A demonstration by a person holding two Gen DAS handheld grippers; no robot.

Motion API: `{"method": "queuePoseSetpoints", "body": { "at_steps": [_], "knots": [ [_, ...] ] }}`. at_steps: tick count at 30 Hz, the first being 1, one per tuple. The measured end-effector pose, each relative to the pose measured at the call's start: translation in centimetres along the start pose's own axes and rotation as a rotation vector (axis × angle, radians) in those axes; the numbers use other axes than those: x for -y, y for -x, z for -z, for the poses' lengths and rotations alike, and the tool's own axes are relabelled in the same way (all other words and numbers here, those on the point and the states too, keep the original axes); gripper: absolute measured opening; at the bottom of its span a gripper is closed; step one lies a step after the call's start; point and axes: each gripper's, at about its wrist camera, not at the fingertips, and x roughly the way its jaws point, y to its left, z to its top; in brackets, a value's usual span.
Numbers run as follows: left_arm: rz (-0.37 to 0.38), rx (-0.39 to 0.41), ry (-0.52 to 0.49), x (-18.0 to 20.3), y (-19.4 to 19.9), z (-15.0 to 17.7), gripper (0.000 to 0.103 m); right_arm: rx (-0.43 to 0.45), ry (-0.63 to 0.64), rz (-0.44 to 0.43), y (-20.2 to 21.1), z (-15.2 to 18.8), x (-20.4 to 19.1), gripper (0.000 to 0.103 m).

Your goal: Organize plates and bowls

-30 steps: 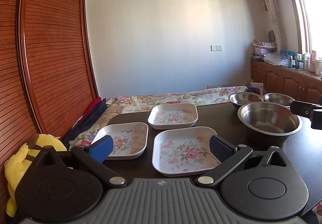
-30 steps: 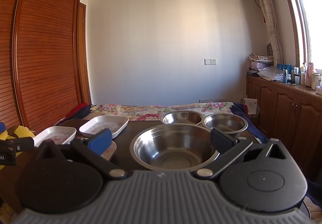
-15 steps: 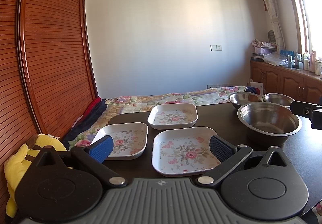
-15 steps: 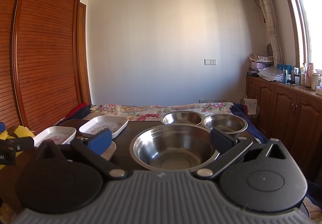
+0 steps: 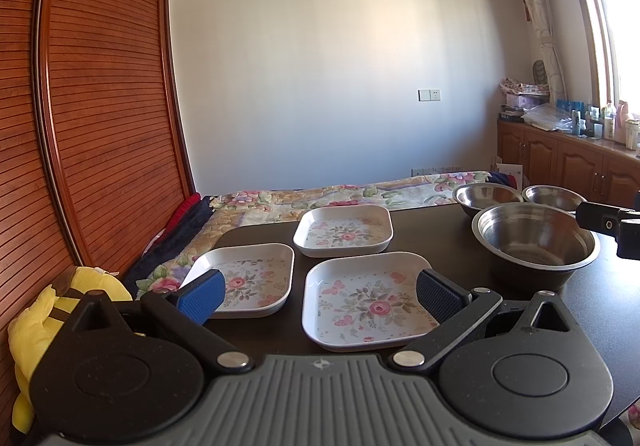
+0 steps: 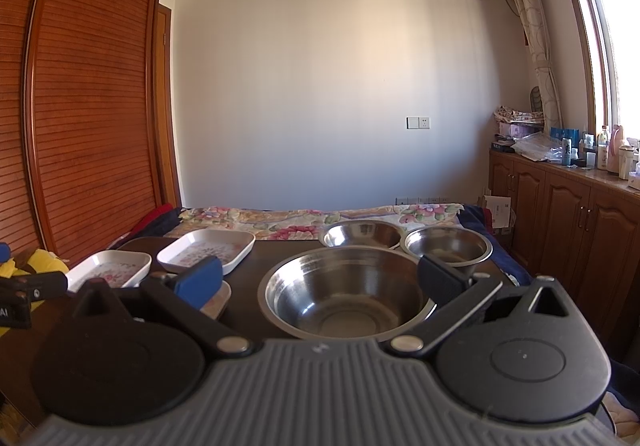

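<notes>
Three white square floral plates lie on a dark table (image 5: 440,230): a near plate (image 5: 366,304), a left plate (image 5: 250,278) and a far plate (image 5: 344,232). Three steel bowls stand to the right: a large bowl (image 6: 344,292) and two smaller ones behind it (image 6: 360,234) (image 6: 448,246). My left gripper (image 5: 320,292) is open and empty, hovering over the near plate's front. My right gripper (image 6: 320,280) is open and empty, just in front of the large bowl (image 5: 534,238).
A bed with a floral cover (image 5: 340,195) lies beyond the table. A slatted wooden wardrobe (image 5: 100,125) stands on the left, with a yellow plush toy (image 5: 36,326) at its foot. Wooden cabinets (image 6: 568,221) with bottles run along the right wall.
</notes>
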Motion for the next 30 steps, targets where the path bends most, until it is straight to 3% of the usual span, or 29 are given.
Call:
{"method": "queuePoseSetpoints", "body": {
  "at_steps": [20, 30],
  "knots": [
    [-0.005, -0.056, 0.002, -1.0, -1.7, 1.4, 0.103, -0.022, 0.012, -0.044, -1.1, 0.3, -1.1, 0.103],
    [0.045, -0.121, 0.004, -2.6, -4.8, 2.6, 0.103, -0.124, 0.034, -0.194, -4.3, 1.2, -4.1, 0.102]
  ]
}}
